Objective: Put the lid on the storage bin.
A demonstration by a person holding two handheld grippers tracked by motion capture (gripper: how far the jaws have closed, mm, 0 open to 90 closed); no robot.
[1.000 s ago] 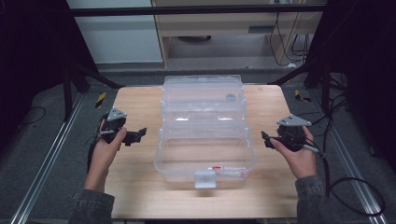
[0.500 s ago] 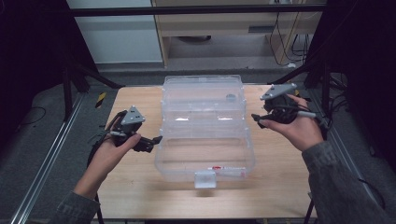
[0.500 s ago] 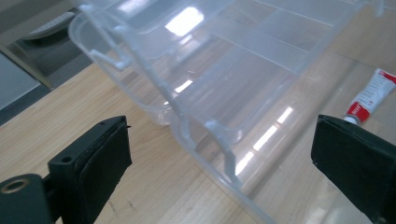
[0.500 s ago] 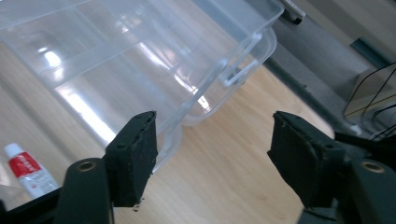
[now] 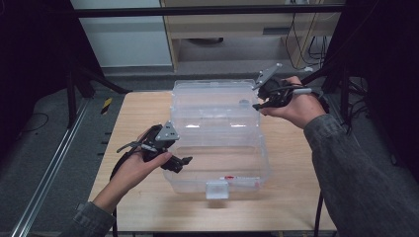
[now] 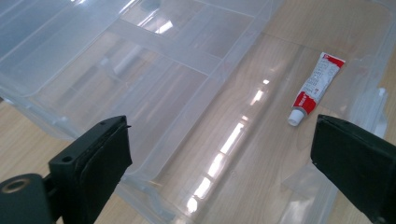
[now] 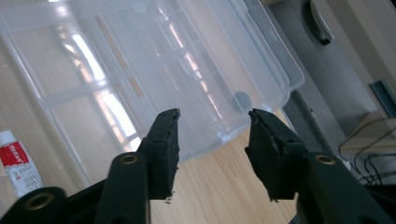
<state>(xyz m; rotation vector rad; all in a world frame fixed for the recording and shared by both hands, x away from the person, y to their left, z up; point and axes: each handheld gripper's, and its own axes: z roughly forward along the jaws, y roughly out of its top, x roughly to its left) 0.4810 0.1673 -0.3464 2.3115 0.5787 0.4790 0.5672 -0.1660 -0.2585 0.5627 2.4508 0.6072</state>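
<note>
Looking down in the high view: clear plastic box [image 5: 220,133] is lying open at the tabletop [image 5: 296,197] centre, lid folded toward the far edge. Left gripper [image 5: 180,162] is hovering at the tray's left wall; right gripper [image 5: 262,103] is hanging over the lid's far-right corner.

Left gripper view: fingers [image 6: 93,158] are standing wide apart, nothing between; a red-and-white tube [image 6: 314,88] is lying inside the tray.

Right gripper view: fingers [image 7: 163,144] have just been closing, gap empty, lid rim [image 7: 261,105] beyond them.

Judgement: approach under way; next, pinching the lid rim to swing it shut.

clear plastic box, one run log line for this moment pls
scene: open clear plastic box on table | contents: red-white tube | left claw: open, at near-left wall | right claw: jaws closing, nothing between, at lid's far-right corner
</note>
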